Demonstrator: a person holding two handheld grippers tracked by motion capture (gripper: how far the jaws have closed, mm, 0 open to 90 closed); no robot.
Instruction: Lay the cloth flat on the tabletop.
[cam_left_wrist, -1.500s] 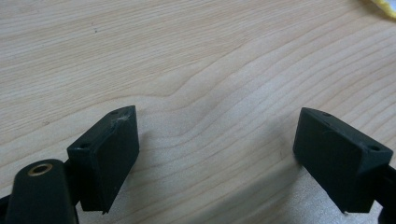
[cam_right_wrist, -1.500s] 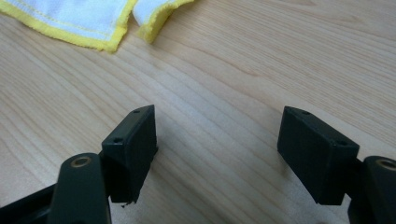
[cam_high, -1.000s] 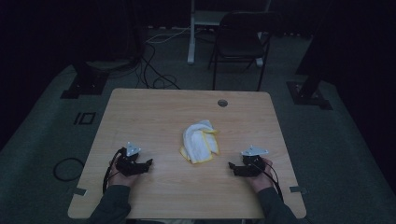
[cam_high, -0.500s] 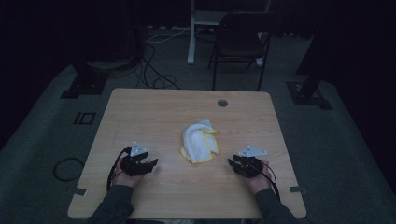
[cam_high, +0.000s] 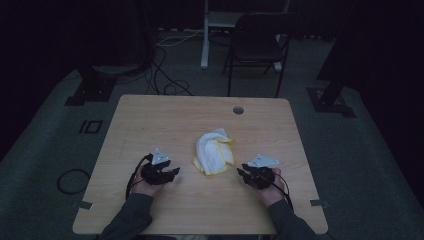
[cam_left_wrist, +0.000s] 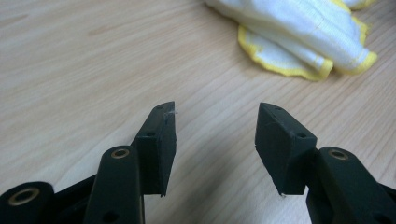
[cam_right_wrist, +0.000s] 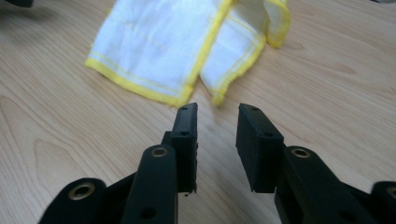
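Note:
A crumpled white cloth with yellow edging (cam_high: 214, 151) lies near the middle of the wooden table (cam_high: 165, 120). My left gripper (cam_high: 173, 171) rests low over the table just left of the cloth, open, with bare wood between its jaws. In the left gripper view the left gripper (cam_left_wrist: 215, 121) points toward the cloth (cam_left_wrist: 299, 32) at upper right. My right gripper (cam_high: 240, 172) sits just right of the cloth, open and holding nothing. In the right gripper view the right gripper (cam_right_wrist: 216, 119) stands a short way from the cloth's (cam_right_wrist: 177, 42) yellow hem.
A round grommet hole (cam_high: 238, 110) sits near the table's far edge. Beyond the table stand a dark folding chair (cam_high: 257, 47), a white post (cam_high: 205, 35) and cables (cam_high: 165, 75) on the grey floor. A cable loop (cam_high: 70, 181) lies left of the table.
Both grippers have edged inward toward the cloth, the left one moving right more noticeably. The cloth has not moved.

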